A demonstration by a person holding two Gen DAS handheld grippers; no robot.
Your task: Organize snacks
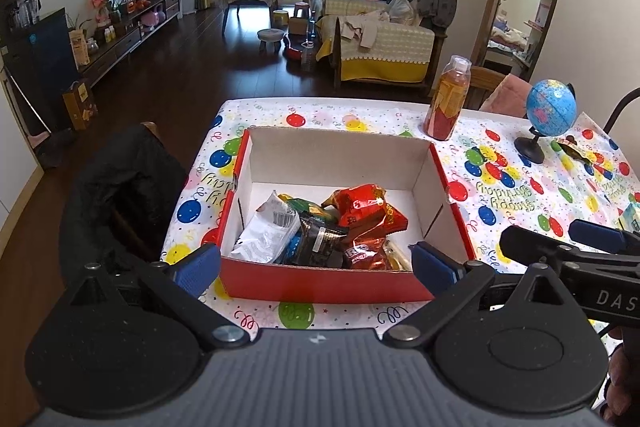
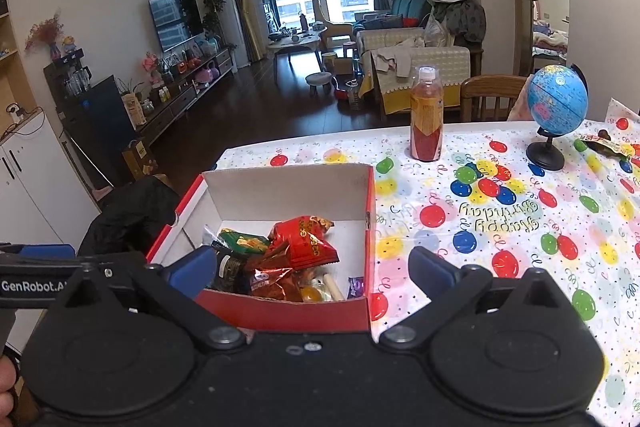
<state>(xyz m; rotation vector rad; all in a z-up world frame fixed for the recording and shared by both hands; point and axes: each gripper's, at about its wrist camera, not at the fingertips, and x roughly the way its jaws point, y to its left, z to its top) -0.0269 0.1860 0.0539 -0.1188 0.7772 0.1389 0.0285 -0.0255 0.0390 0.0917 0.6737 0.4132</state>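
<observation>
A red cardboard box [image 1: 320,283] with a white inside stands on the balloon-print tablecloth; it also shows in the right wrist view [image 2: 288,313]. Several snack packets lie in it: a red packet [image 1: 362,205] [image 2: 306,241], a white packet [image 1: 266,233], a black packet [image 1: 320,241] and a green packet [image 2: 242,241]. My left gripper [image 1: 316,265] is open and empty, above the box's near wall. My right gripper [image 2: 312,269] is open and empty, over the box's near right part. It also shows at the right of the left wrist view [image 1: 560,239]. One more snack packet [image 2: 604,143] lies at the far right by the globe.
An orange drink bottle [image 1: 446,99] [image 2: 426,115] and a blue globe [image 1: 550,111] [image 2: 556,107] stand at the table's far side. A chair with a black jacket [image 1: 120,187] stands left of the table. A wooden chair [image 2: 490,99] stands behind it.
</observation>
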